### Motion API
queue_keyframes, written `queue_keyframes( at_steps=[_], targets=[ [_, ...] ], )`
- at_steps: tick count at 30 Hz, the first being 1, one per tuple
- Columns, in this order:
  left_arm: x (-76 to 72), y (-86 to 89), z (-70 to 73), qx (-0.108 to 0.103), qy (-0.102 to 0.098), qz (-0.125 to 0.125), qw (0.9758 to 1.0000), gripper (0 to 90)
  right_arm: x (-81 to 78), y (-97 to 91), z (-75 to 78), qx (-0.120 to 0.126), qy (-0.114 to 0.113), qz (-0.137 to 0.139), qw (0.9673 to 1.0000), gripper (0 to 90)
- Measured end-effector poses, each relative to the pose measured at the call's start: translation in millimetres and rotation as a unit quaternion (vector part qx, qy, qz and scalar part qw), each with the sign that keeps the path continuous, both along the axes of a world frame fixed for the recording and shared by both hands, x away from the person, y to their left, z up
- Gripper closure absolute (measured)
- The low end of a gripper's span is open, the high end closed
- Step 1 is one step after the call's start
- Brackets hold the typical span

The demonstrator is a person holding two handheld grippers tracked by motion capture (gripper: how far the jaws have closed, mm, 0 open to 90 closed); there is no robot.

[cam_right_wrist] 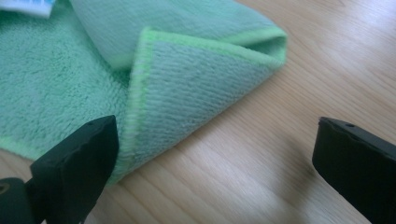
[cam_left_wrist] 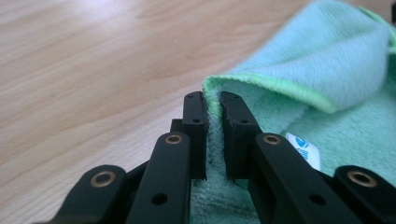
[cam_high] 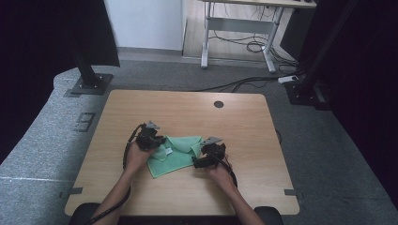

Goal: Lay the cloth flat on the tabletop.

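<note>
— Status of the fold?
— Partly done. My left tongs (cam_left_wrist: 213, 135) are clamped on the green cloth's (cam_high: 174, 154) edge; my right tongs (cam_right_wrist: 210, 154) stand apart beside its folded corner, gripping nothing. Flattening on the tabletop (cam_high: 187, 112) remains, I judge.

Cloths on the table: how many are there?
1: a green cloth lies partly folded on the table, between the left gripper and the right gripper.
</note>
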State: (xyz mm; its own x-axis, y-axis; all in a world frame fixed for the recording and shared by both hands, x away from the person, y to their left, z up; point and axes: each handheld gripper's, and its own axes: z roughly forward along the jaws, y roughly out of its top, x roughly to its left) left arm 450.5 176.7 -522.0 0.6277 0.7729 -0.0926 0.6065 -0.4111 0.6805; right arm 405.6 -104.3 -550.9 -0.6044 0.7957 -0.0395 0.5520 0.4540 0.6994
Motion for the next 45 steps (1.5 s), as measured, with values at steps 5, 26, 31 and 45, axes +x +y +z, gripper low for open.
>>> queue_keyframes(
  at_steps=[5,26,31,45],
  targets=[
    [0.4,5.8,4.3,-0.018,-0.005,0.007,0.9998,80.5,-2.2,-15.3,0.0,0.005,0.006,-0.007,0.9999,2.7],
    [-1.3,33.0,-10.4,0.005,0.02,0.03,0.9994,56.6,5.5,-76.2,3.3,-0.01,0.008,-0.059,0.9982,6.3],
    [-3.3,28.1,-2.7,-0.01,-0.001,0.014,0.9998,37.2,4.9,-80.4,3.7,-0.002,0.01,-0.062,0.998,8.5],
    [-17.5,12.3,-6.8,0.087,0.01,-0.011,0.9961,20.1,-16.7,-59.4,2.9,-0.019,0.005,-0.039,0.999,1.1]
  ],
)
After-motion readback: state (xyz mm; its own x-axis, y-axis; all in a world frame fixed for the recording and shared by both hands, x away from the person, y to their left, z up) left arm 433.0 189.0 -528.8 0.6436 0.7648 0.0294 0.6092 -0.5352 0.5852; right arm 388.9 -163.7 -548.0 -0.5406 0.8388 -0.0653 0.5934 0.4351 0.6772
